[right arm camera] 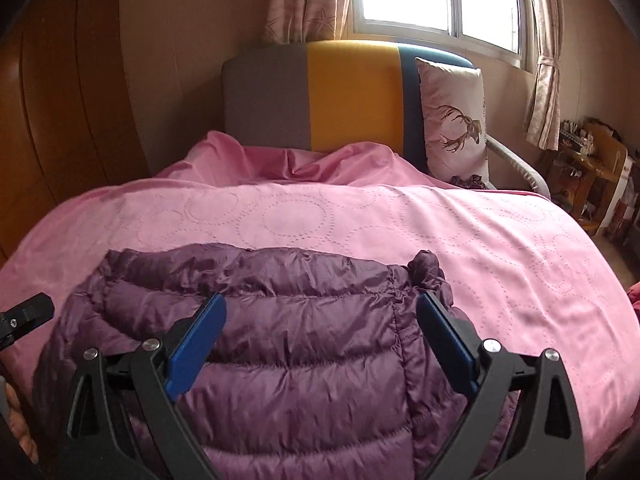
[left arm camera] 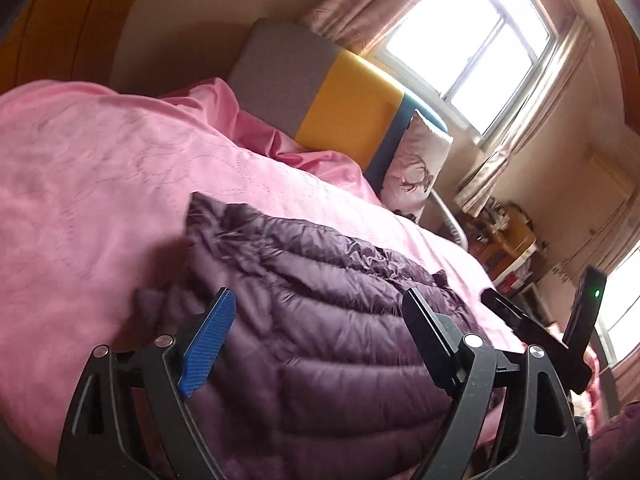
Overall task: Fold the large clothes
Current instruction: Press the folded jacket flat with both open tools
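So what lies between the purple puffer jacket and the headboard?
In the right wrist view, only pink quilted bedspread, rumpled at the far end, lies between the puffer jacket and the headboard.

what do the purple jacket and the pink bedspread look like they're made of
The purple jacket looks like thin, slightly glossy synthetic shell, probably nylon or polyester, over puffy filling: stitched horizontal tubes, fine crinkles. The pink bedspread looks like smooth, softly sheened woven fabric, fibre unclear, quilted with dotted stitched circles.

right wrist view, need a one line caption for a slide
Open right gripper above a purple puffer jacket lying on a pink bedspread.
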